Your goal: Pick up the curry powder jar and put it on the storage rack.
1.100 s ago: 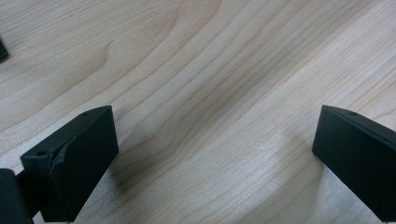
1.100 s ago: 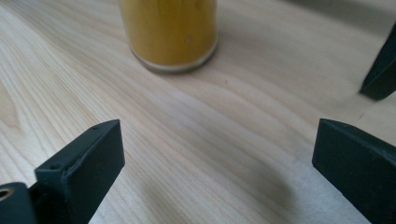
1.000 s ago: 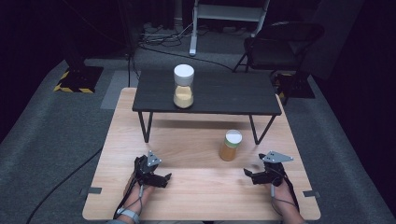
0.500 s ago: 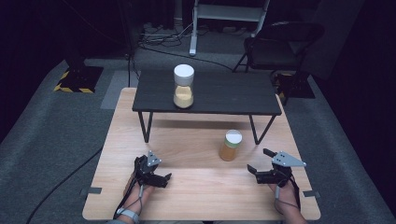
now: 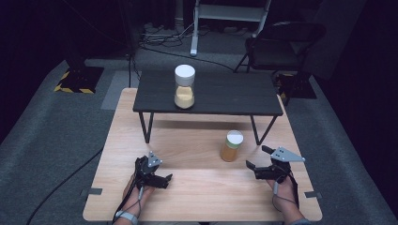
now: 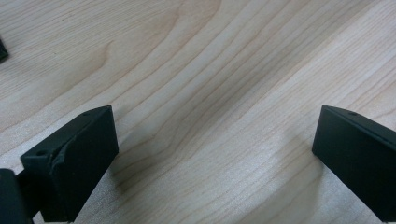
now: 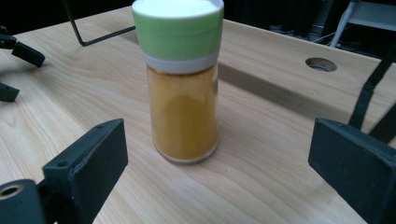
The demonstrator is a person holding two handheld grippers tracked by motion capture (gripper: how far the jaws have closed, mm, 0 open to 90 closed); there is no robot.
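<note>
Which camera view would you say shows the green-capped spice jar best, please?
The right gripper view: the spice jar stands close and sharp, its orange powder and green cap plain. The high view shows it small, from above.

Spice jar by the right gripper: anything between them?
Nothing visible. The spice jar stands upright on bare wood straight ahead of the right gripper, whose jaws are open, have just been closing a little, and are apart from it.

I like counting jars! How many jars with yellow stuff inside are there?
2. One jar with a white lid stands on the small black table. The other, the jar with a green lid, stands on the wooden table, near the right gripper.
</note>
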